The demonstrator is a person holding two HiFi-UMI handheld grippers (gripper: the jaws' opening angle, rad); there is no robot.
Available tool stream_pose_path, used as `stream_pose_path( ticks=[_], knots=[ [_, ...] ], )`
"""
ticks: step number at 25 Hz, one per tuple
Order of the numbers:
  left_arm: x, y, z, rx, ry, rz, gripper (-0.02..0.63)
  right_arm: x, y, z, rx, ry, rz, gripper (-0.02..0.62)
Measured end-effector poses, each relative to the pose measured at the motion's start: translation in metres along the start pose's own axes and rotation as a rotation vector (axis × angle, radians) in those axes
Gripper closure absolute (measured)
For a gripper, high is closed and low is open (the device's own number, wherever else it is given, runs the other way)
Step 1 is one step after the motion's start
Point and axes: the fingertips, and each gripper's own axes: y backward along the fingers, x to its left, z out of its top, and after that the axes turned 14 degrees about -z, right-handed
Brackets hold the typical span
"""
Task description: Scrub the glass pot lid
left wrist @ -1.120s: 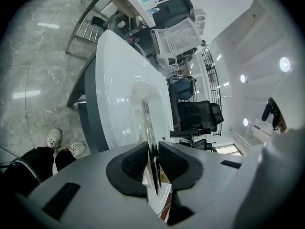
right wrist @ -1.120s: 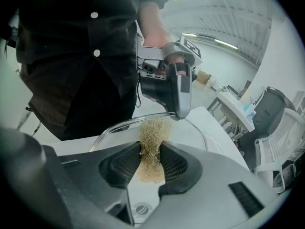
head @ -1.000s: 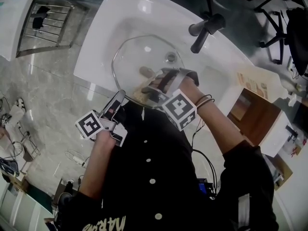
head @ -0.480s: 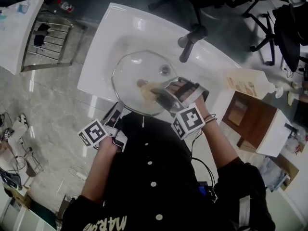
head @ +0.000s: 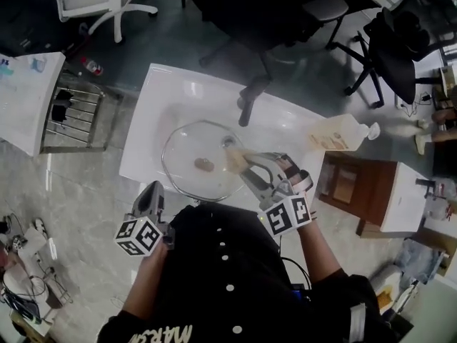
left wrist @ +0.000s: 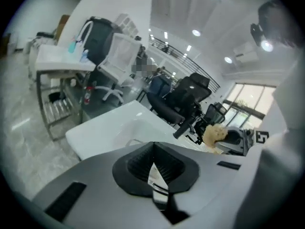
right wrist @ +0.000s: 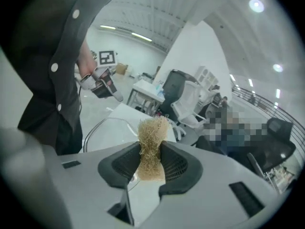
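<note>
Though indistinct overhead, fibrous scrubber (right wrist: 152, 128) pinched in right gripper (right wrist: 150, 151); left gripper (left wrist: 153, 151) just closed, empty.

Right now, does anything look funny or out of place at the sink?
Mostly the glass pot lid: it lies loose in the white sink, and its near rim seems to poke past the sink's front edge. Nothing holds it. The right gripper pinches only a straw-coloured scrubber.

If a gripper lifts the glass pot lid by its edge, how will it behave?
The glass pot lid looks rigid and probably fragile, being clear glass. Its smooth, shiny surface is likely slippery at the thin rim.
</note>
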Motion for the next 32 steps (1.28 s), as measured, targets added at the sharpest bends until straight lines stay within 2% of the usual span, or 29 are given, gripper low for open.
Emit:
stream_pose_path(
  ticks=[2, 7, 11, 15, 19, 20, 25, 32],
  knots=[
    [-0.024, -0.012, 0.017, 0.003, -0.107, -0.062, 0.580, -0.020, 0.010, 0.010, -0.011, -0.060, -0.083, 0.456],
    [-0.077, -0.037, 0.052, -0.026, -0.264, -0.196, 0.580, -0.061, 0.038, 0.020, -0.028, -0.189, -0.256, 0.456],
    [-0.110, -0.042, 0.074, -0.048, -0.372, -0.238, 0.580, -0.096, 0.070, 0.028, -0.056, -0.252, -0.429, 0.456],
    [-0.143, -0.041, 0.097, -0.085, -0.510, -0.278, 0.580, -0.126, 0.100, 0.040, -0.076, -0.300, -0.549, 0.457],
    [-0.165, -0.040, 0.118, -0.127, -0.534, -0.327, 0.580, -0.160, 0.132, 0.055, -0.228, -0.527, -0.737, 0.457],
    [-0.168, -0.038, 0.123, -0.137, -0.539, -0.333, 0.580, -0.165, 0.139, 0.055, -0.244, -0.557, -0.774, 0.456],
    [-0.182, -0.029, 0.148, -0.176, -0.593, -0.367, 0.580, -0.177, 0.171, 0.040, -0.229, -0.605, -0.900, 0.456],
    [-0.170, -0.018, 0.172, -0.199, -0.637, -0.327, 0.580, -0.171, 0.202, 0.017, -0.209, -0.629, -0.982, 0.456]
  ],
)
